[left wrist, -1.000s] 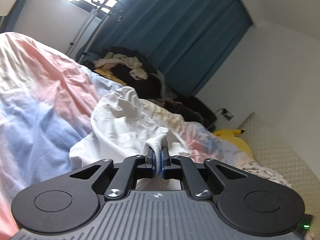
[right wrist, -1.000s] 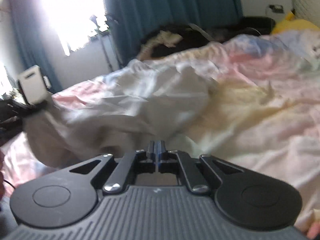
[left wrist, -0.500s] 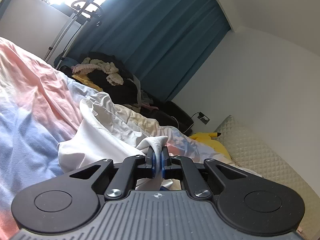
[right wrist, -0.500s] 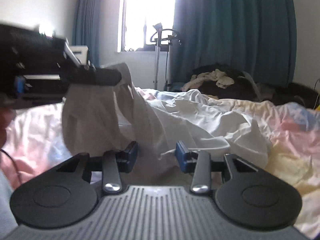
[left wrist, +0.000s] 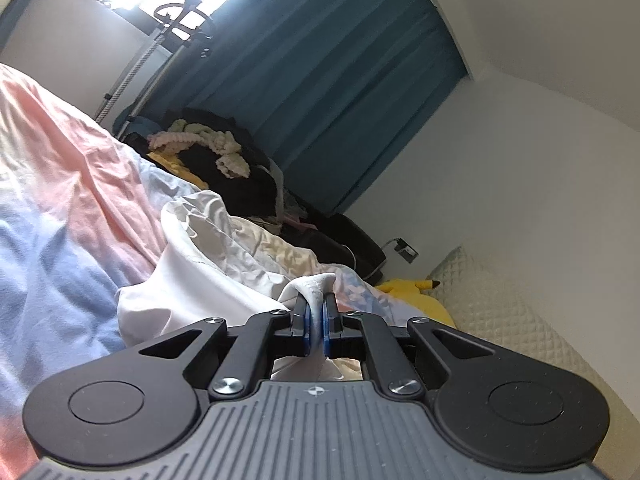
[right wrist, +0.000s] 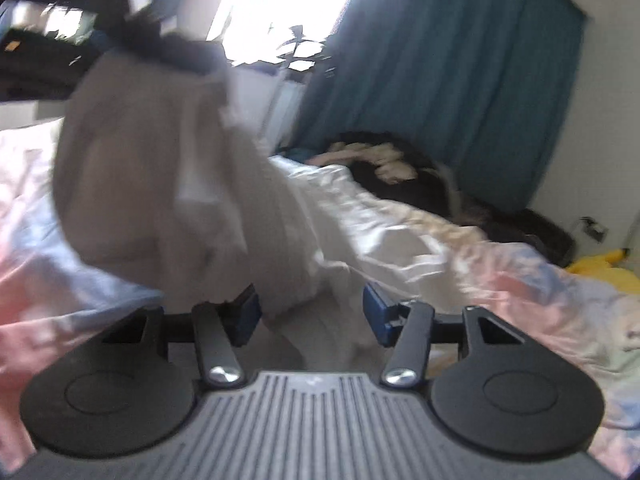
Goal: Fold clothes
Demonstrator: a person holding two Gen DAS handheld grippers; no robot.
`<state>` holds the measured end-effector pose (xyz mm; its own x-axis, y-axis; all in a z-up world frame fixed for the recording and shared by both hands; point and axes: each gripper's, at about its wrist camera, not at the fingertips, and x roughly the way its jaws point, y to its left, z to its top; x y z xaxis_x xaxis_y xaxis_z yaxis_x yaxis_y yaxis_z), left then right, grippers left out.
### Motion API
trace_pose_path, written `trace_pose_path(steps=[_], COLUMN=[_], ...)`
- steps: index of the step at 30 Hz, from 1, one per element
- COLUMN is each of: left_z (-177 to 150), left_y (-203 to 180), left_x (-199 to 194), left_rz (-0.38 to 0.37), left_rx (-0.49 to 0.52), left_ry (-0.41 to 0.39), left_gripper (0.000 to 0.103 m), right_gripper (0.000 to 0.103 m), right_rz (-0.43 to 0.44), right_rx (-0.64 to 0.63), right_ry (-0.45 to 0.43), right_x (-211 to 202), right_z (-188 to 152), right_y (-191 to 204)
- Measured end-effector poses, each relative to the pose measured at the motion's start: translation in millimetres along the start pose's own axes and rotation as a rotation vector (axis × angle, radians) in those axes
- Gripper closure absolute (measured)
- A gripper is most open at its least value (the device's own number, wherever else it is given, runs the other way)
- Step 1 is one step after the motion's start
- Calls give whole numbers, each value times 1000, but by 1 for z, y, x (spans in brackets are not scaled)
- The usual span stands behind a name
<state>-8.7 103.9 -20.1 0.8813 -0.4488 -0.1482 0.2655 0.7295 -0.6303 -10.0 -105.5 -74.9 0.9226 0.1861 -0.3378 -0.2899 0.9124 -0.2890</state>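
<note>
— White shirt (left wrist: 200,280) still crumpled on the bed (left wrist: 60,200)?
— Yes, no fold made yet. My left tongs (left wrist: 316,320) pinch one bunched edge; my right tongs (right wrist: 312,316) are opening, cloth between them, ungripped.

garment (right wrist: 160,184) motion-blurred, upper end hidden

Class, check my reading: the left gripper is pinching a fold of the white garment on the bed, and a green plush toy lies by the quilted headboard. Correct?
One slip: the plush toy is yellow, not green, as the left wrist view shows. The rest holds: the left gripper pinches the white garment beside the quilted headboard.
</note>
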Motion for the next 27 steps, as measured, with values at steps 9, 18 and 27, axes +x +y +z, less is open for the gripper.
trace_pose_path(steps=[9,18,27], left_z=[1,-3,-6], left_y=[5,-4,-5], left_x=[2,1,1], left_rz=[57,16,59], left_rx=[-11,29,64], left_ry=[11,27,38], left_gripper=[96,95,96], right_gripper=[45,42,89], right_rz=[-129,-39,-44], right_rx=[207,261,176], right_ry=[-108,-13,-51], right_x=[-47,-33,0], right_z=[3,-9,0], right_y=[-59,-69,-40])
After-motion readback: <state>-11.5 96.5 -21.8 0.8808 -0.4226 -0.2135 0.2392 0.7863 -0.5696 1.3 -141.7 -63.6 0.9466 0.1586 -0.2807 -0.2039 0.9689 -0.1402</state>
